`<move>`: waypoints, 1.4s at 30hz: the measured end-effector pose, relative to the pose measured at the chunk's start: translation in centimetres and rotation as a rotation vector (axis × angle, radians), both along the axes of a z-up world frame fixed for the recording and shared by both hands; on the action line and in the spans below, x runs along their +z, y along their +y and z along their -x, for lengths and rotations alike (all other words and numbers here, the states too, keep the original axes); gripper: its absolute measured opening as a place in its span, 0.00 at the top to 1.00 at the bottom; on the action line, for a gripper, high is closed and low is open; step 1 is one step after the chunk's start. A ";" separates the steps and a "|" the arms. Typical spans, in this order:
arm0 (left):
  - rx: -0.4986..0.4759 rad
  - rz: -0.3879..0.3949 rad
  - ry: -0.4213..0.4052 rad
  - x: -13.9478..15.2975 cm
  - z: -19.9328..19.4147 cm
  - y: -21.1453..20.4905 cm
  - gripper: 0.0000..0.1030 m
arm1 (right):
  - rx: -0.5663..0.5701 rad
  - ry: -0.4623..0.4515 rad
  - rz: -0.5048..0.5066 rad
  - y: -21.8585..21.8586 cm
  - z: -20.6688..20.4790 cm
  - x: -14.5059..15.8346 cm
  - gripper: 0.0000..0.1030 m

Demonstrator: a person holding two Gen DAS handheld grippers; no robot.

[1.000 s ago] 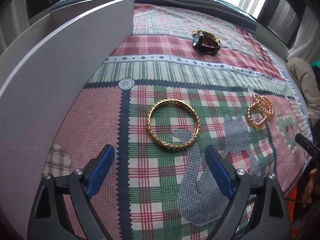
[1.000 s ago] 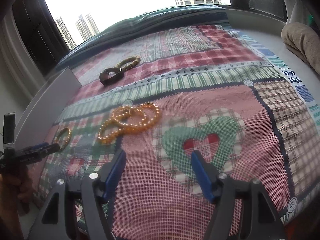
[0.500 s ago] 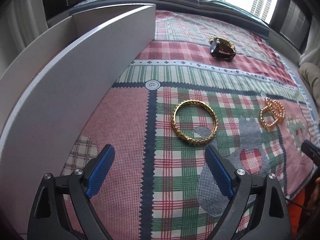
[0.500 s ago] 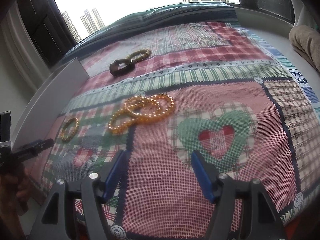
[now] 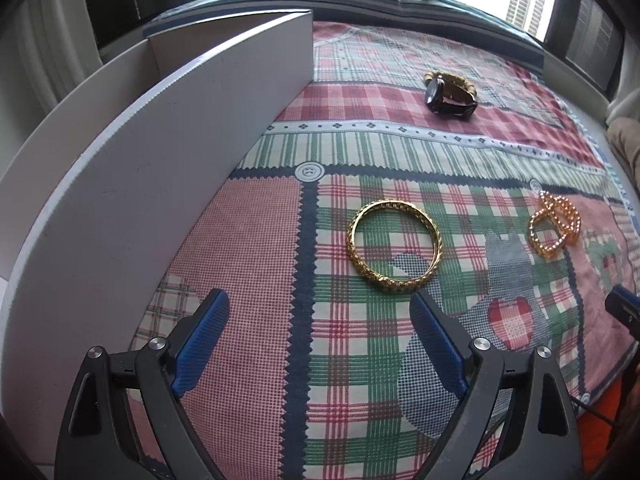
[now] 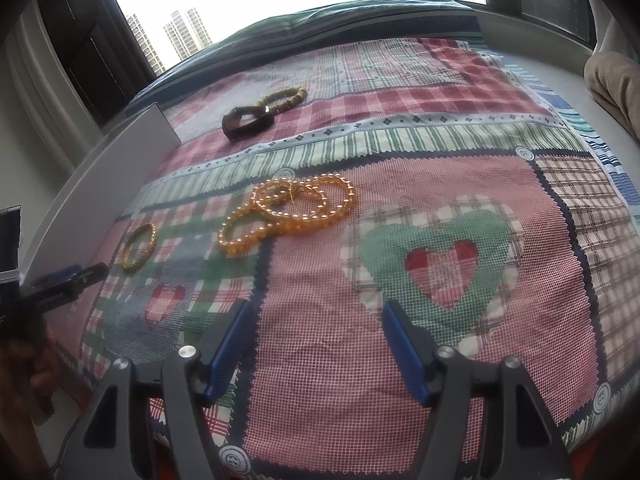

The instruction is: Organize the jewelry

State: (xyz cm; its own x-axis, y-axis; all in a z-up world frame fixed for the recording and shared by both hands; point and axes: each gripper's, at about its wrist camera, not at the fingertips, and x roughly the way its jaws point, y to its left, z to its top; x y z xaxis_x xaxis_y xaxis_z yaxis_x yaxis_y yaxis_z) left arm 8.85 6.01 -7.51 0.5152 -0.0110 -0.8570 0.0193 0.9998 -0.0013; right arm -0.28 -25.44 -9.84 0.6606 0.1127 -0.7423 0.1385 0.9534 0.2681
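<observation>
A gold bangle (image 5: 394, 245) lies flat on the patchwork cloth, just ahead and right of my left gripper (image 5: 320, 340), which is open and empty. The bangle also shows in the right wrist view (image 6: 140, 246). Amber bead bracelets (image 6: 288, 210) lie in a tangle ahead and left of my right gripper (image 6: 316, 346), open and empty; they show at the right in the left wrist view (image 5: 554, 224). A dark watch (image 5: 450, 96) with a wooden bead bracelet (image 5: 452, 79) behind it lies further back. A white box (image 5: 160, 152) stands at the left.
The patchwork cloth (image 6: 440, 220) covers the surface up to the window sill. The box's tall white wall (image 6: 104, 184) runs along the left side. A beige cushion (image 6: 616, 84) sits at the far right. The left gripper shows at the left edge of the right wrist view (image 6: 60, 280).
My left gripper has pulled back and swung left, so the bangle sits further ahead and more of the box shows. My right gripper has shifted slightly; the beads now appear more central.
</observation>
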 end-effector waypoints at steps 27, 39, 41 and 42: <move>0.012 0.005 0.044 -3.1 0.7 -0.1 0.00 | 0.122 0.090 0.210 1.7 -0.9 -1.5 0.06; 0.054 0.035 0.042 -2.4 0.5 0.3 0.01 | -0.161 -0.047 0.602 -7.8 3.5 8.1 0.05; 0.056 0.050 0.022 -1.6 0.6 0.7 0.01 | -0.085 -0.033 0.379 -7.3 2.2 6.3 0.05; 0.058 0.053 0.009 -1.1 0.6 0.9 0.01 | -0.061 -0.034 0.309 -6.7 1.7 5.3 0.05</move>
State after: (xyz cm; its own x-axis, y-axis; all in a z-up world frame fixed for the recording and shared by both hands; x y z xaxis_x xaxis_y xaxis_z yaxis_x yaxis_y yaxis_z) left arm 8.21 6.87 -8.63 0.5084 -0.0271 -0.8607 -0.0386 0.9978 -0.0542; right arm -2.00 -32.13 -4.55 0.6843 -0.1554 -0.7125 0.1943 0.9806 -0.0273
